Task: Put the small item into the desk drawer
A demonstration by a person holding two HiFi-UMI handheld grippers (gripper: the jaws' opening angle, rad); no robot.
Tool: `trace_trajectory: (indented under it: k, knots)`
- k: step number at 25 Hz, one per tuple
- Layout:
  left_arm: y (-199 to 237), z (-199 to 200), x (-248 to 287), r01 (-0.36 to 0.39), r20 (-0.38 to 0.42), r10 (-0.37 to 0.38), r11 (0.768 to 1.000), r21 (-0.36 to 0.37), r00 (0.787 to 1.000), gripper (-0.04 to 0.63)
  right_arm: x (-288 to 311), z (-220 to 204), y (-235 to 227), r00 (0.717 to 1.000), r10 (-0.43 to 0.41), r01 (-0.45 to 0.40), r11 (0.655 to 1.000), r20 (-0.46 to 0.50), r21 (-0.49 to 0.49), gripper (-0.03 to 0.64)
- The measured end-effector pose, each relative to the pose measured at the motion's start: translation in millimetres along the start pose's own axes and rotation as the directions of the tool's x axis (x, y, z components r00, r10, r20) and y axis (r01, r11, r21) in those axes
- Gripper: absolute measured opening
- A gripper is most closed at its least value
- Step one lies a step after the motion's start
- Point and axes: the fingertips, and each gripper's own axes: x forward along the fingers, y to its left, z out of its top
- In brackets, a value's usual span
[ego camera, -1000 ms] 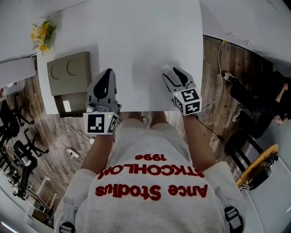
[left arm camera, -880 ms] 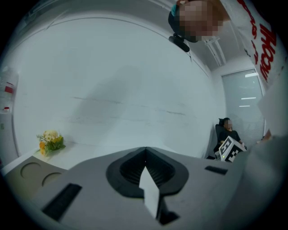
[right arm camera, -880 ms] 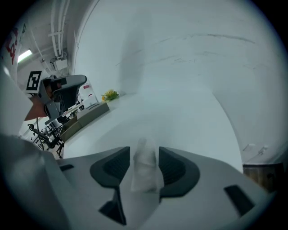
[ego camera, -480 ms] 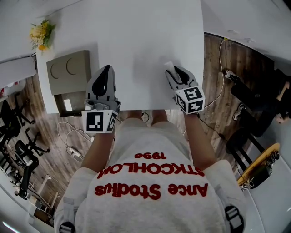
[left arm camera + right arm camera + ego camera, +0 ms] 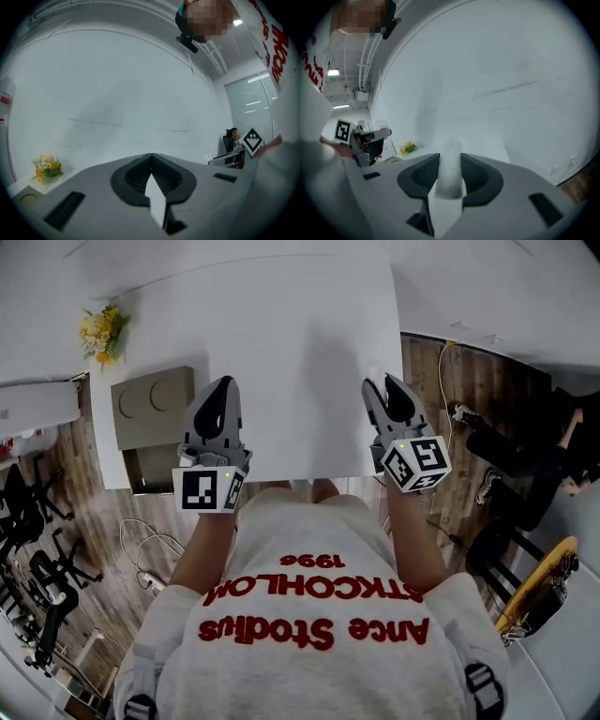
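Note:
The small item (image 5: 451,164) is a white, soft-looking roll, and it stands upright between the pads of my right gripper (image 5: 451,157). The jaws are closing on it and the pads touch its sides. In the head view the right gripper (image 5: 380,382) hovers over the near right corner of the white desk (image 5: 281,324), with the small item (image 5: 375,374) poking out at its tip. My left gripper (image 5: 223,382) is over the desk's near left part, shut and empty; its tips (image 5: 151,155) meet. A grey-brown drawer unit (image 5: 155,399) stands left of the desk, with an open drawer (image 5: 150,468) at its near side.
Yellow flowers (image 5: 103,329) sit at the desk's far left corner. Wooden floor with cables (image 5: 450,362) lies to the right. Office chairs (image 5: 37,521) stand at the left. A person's legs (image 5: 525,456) show at the far right.
My right gripper has moved to the right over the desk's corner, carrying the white item between its jaws. The left gripper has barely moved.

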Motion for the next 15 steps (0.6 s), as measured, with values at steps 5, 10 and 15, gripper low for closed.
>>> trace_trajectory:
  k: [5, 10, 15]
  knots:
    - [-2.4, 33.2, 5.9, -0.002, 0.079, 0.001, 1.000, 0.015, 0.997, 0.008, -24.6, 58.4, -0.9, 0.989, -0.005, 0.003, 1.000, 0.145, 0.011, 0.138]
    - [-3.8, 55.5, 12.7, 0.007, 0.135, -0.012, 0.999, 0.035, 0.991, 0.008, -42.1, 107.0, 6.8, 0.959, 0.005, 0.012, 0.998, 0.282, -0.058, 0.138]
    - [-12.4, 81.9, 16.5, 0.000, 0.182, -0.013, 0.997, 0.072, 0.983, 0.008, -63.8, 138.9, 8.4, 0.929, 0.000, 0.030, 0.997, 0.371, -0.074, 0.137]
